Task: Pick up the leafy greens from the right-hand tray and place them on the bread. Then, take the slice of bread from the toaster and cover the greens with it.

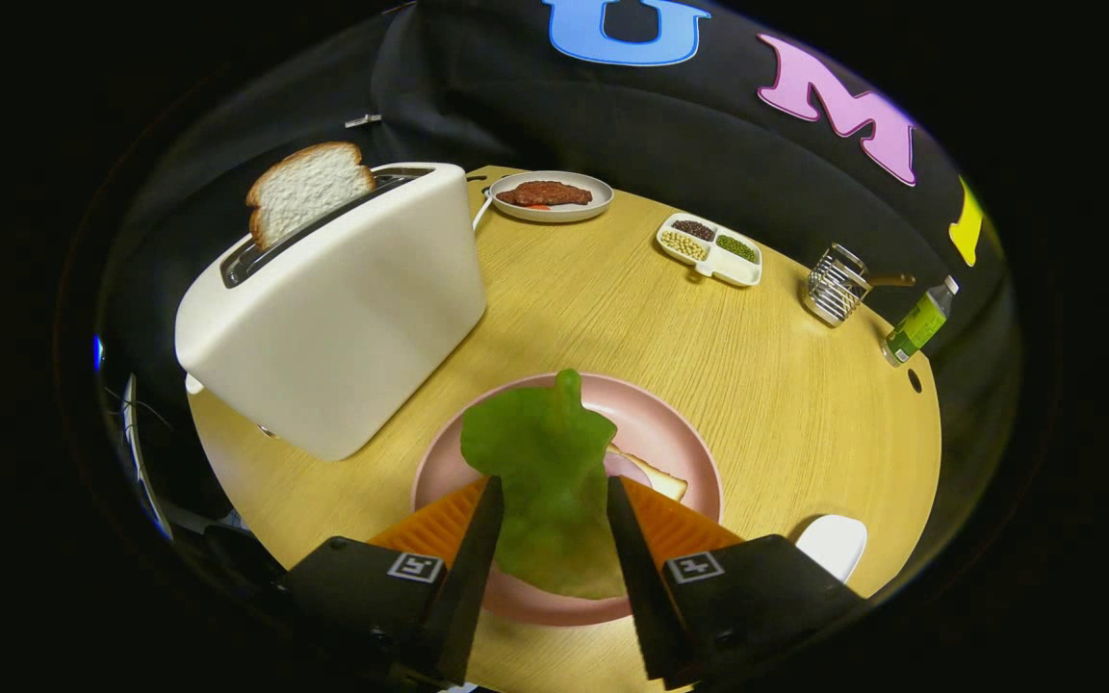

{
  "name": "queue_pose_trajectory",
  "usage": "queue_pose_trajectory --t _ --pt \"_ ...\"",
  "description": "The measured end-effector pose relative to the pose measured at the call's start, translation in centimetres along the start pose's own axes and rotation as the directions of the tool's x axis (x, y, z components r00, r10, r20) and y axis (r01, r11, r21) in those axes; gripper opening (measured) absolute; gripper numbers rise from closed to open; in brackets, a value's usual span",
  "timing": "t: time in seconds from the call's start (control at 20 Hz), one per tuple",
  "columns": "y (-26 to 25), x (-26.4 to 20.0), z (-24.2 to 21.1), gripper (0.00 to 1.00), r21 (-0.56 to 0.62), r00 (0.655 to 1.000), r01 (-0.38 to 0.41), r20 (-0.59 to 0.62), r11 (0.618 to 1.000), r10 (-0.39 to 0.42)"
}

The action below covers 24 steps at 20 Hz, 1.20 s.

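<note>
A flat green leaf, the leafy greens (pixel 540 443), sits between my fingers, and both press on its narrow part. My gripper (pixel 552 486) is shut on it, above a pink plate (pixel 684 433). The wider part of the leaf spreads just ahead of the fingertips. A slice of bread (pixel 658 474) lies on the plate, mostly hidden under the leaf, with one corner showing to the right. A white toaster (pixel 343 318) stands left of the plate. A second slice of bread (pixel 309 188) sticks up out of its slot.
On the round wooden table (pixel 757 366), at the far side, are a plate with a piece of meat (pixel 551 195), a divided dish of beans (pixel 710 248), a wire holder (pixel 834 284) and a green bottle (pixel 918 322). A small white object (pixel 834 544) lies right of my fingers.
</note>
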<state>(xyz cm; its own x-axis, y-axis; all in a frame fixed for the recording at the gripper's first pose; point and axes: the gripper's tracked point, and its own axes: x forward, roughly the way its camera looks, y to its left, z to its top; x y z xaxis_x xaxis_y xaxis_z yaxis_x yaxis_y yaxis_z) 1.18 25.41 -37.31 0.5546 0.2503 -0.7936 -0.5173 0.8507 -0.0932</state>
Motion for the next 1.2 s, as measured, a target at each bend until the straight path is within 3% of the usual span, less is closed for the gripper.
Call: queue_pose_trajectory --t 0.1,0.15,0.2,0.65,1.2 --pt "-0.1 -0.3 0.4 0.84 0.008 1.000 0.002 0.013 1.000 -0.002" --pt "-0.1 -0.4 0.5 0.98 0.013 1.000 0.005 0.021 1.000 -0.006" --pt "-0.2 -0.8 0.8 1.00 0.019 1.000 0.009 0.030 1.000 -0.010" --pt "2.3 -6.0 5.6 0.99 0.005 0.983 -0.038 0.178 0.999 0.036" --pt "10.6 -11.1 17.4 0.98 -0.064 0.903 -0.179 0.385 0.982 0.190"
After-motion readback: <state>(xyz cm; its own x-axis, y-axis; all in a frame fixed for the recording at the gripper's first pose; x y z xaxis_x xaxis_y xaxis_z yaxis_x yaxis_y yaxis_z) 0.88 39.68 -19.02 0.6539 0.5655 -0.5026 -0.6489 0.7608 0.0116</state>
